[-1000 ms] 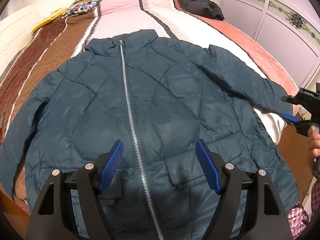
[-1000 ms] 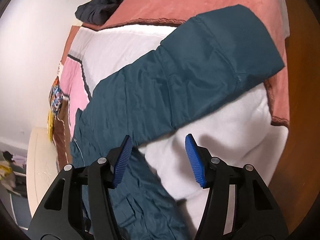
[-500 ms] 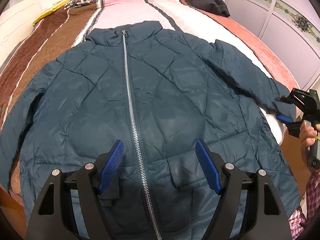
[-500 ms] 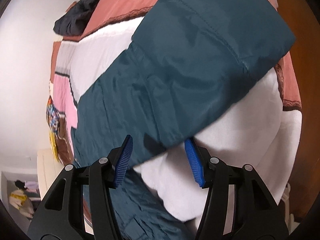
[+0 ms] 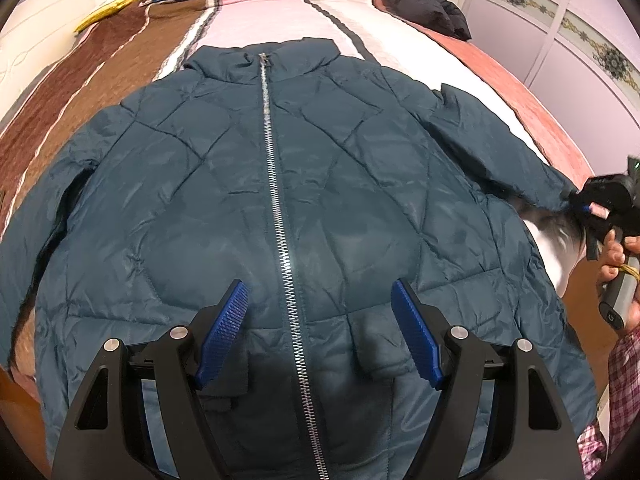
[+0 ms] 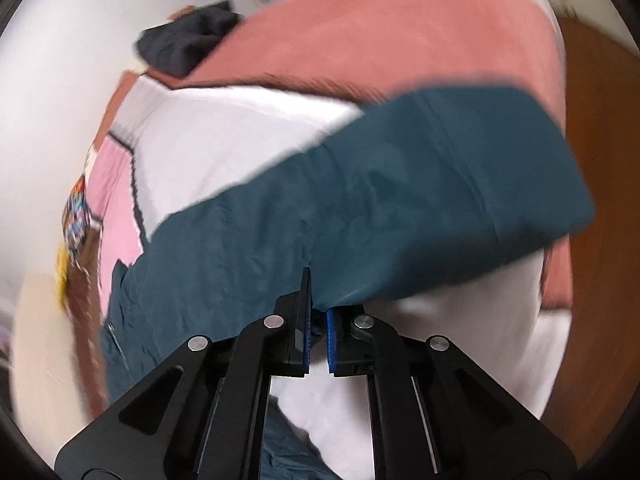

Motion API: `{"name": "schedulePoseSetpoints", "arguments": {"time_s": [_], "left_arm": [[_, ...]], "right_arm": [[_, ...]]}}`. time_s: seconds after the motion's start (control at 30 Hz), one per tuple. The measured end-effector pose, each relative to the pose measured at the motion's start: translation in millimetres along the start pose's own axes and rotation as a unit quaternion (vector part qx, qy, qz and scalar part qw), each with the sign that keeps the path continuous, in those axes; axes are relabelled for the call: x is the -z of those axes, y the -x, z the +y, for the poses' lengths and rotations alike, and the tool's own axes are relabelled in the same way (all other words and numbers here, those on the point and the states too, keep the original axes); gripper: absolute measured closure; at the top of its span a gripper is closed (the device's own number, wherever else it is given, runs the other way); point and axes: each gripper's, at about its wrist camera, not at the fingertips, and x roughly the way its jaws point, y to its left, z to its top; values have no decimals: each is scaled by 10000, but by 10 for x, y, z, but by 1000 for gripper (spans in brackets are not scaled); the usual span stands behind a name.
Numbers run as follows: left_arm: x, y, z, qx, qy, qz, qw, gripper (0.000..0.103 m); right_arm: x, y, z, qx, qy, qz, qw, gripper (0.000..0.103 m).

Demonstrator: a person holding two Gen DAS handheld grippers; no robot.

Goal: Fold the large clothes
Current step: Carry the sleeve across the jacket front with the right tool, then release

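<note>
The teal jacket (image 5: pixel 280 200) lies zipped and front-up on the striped bed (image 5: pixel 256 12). The left tool (image 5: pixel 320 336) hovers over its near hem, spread wide and empty — the right tool (image 6: pixel 318 316) is closing, pinching the right sleeve (image 6: pixel 400 208) at the bed's edge.

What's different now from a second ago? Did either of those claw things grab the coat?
Yes. The right gripper moved in on the sleeve of the teal jacket and its jaws are closing on the sleeve's lower edge, with fabric pinched between them. The left gripper stayed open above the hem, holding nothing, and the jacket still lies flat and zipped on the bed.
</note>
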Motion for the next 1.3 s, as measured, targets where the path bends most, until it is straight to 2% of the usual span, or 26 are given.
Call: {"name": "schedulePoseSetpoints", "arguments": {"time_s": [0.17, 0.3, 0.37, 0.43, 0.53, 0.57, 0.6, 0.63, 0.7, 0.73, 0.8, 0.83, 0.93, 0.97, 1.03, 1.17, 1.23, 1.3], "left_arm": [[8, 63, 165, -20, 199, -115, 9997, 30], [20, 122, 368, -95, 453, -220, 9987, 30], [30, 138, 488, -155, 607, -252, 9977, 30], [52, 156, 630, -230, 796, -279, 9962, 30], [76, 185, 805, -325, 1035, -313, 9936, 30], [82, 196, 863, -350, 1102, -330, 9927, 30], [94, 208, 930, -389, 1177, -349, 9917, 30], [107, 220, 997, -424, 1251, -367, 9906, 30], [137, 237, 1119, -493, 1373, -379, 9886, 30], [152, 241, 1185, -542, 1438, -379, 9874, 30], [177, 256, 1300, -607, 1544, -377, 9854, 30], [187, 260, 1355, -643, 1579, -375, 9846, 30], [202, 282, 1469, -730, 1617, -404, 9833, 30], [192, 290, 1493, -721, 1598, -428, 9836, 30], [155, 306, 1505, -708, 1538, -480, 9844, 30], [7, 379, 1390, -555, 1326, -692, 9872, 30], [-110, 411, 1241, -438, 1089, -820, 9897, 30], [-246, 419, 1048, -331, 780, -909, 9922, 30]], "right_arm": [[-68, 314, 620, -182, 1094, -687, 9914, 96], [17, 495, 1279, -545, 2064, -1073, 9710, 96], [182, 567, 1699, -701, 2763, -1245, 9504, 96], [521, 592, 2183, -822, 3682, -1388, 9157, 96], [1088, 522, 2643, -1061, 4677, -1297, 8679, 96], [1403, 463, 2813, -1195, 5092, -1173, 8442, 97], [1568, 414, 2879, -1272, 5279, -1074, 8328, 97], [1852, 327, 2977, -1407, 5542, -876, 8157, 97], [2215, 124, 3075, -1481, 5848, -517, 7959, 97], [2344, 28, 3103, -1471, 5931, -353, 7908, 96], [2614, -285, 3095, -1379, 5992, 335, 7879, 94], [2693, -420, 3067, -1363, 5932, 693, 7904, 91], [2678, -610, 2949, -1434, 5632, 1284, 8036, 77], [2622, -602, 2918, -1514, 5524, 1403, 8076, 74], [2502, -543, 2858, -1748, 5280, 1588, 8158, 62], [2280, -292, 2721, -2111, 4866, 1891, 8264, 57], [2141, -182, 2597, -2177, 4666, 1918, 8355, 57], [2005, -84, 2450, -2118, 4452, 1817, 8508, 57]]}}
